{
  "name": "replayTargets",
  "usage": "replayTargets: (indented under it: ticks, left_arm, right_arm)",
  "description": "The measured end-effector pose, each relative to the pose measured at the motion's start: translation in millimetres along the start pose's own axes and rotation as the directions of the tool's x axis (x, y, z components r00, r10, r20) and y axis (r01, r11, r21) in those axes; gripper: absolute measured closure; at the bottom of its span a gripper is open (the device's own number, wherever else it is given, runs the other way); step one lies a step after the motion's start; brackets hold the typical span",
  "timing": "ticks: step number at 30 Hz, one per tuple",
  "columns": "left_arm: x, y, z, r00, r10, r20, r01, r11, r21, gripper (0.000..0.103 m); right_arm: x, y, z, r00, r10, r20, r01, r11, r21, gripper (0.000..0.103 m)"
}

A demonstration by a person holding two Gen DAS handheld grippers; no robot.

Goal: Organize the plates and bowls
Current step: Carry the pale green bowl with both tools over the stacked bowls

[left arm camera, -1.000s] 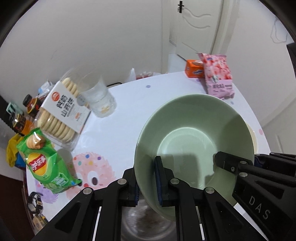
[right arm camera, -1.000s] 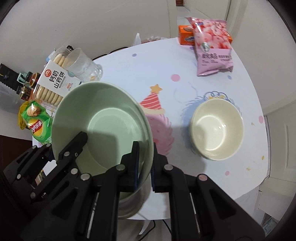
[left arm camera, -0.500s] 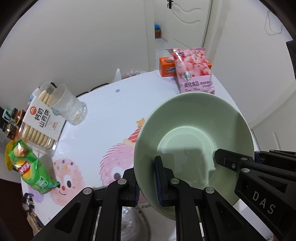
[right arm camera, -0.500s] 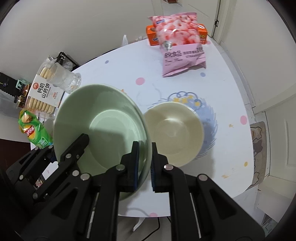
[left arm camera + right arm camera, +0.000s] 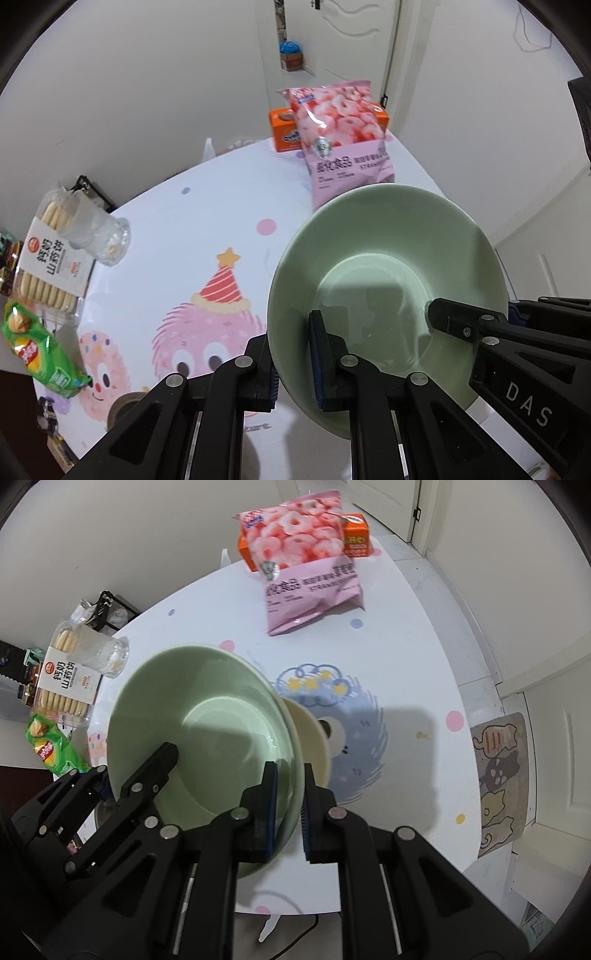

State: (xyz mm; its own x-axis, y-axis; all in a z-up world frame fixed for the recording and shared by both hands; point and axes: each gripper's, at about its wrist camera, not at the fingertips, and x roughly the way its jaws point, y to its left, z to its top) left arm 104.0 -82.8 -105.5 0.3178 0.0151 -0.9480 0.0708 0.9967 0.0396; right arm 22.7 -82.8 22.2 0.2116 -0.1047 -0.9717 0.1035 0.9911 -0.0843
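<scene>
Green bowl (image 5: 207, 720) gripped at opposite rims by both closed pairs of fingers, left gripper (image 5: 293, 360) and right gripper (image 5: 288, 808); carried above cream bowl (image 5: 308, 734) on worktop (image 5: 406, 657). Stacking apparently unfinished.

Two fisheye cameras, one riding on each handheld gripper, look steeply down along their black fingers at a white table (image 5: 192, 229) with cartoon prints. The left view sits close over the green bowl (image 5: 388, 266), which fills its lower right, and faces across the table toward the far edge, the wall and a door. The right view hangs just as close, with the same bowl (image 5: 207, 731) at lower left, and takes in the table's right edge and the floor beyond. Both views share the bowl, the pink bag (image 5: 343, 144) at the far edge, the glass (image 5: 99, 653) at the left edge, and each other's gripper.
</scene>
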Motion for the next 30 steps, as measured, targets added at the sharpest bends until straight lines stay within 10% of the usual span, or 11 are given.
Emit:
replayTargets:
  ticks: [24,30]
  left_arm:
    - [41.5,-3.6,-3.3,0.993,0.033,-0.110,-0.040,0.997,-0.063,0.088]
    - [49.4,0.1,-8.5,0.992,0.010,-0.125,-0.020,0.997,-0.081,0.084]
  right_arm:
    - [40.5,-11.8,9.5,0.989,0.020,-0.144,-0.025,0.999,-0.037,0.089]
    - [46.8,-17.4,10.8,0.978,0.110,-0.178,-0.100,0.993,0.060,0.070]
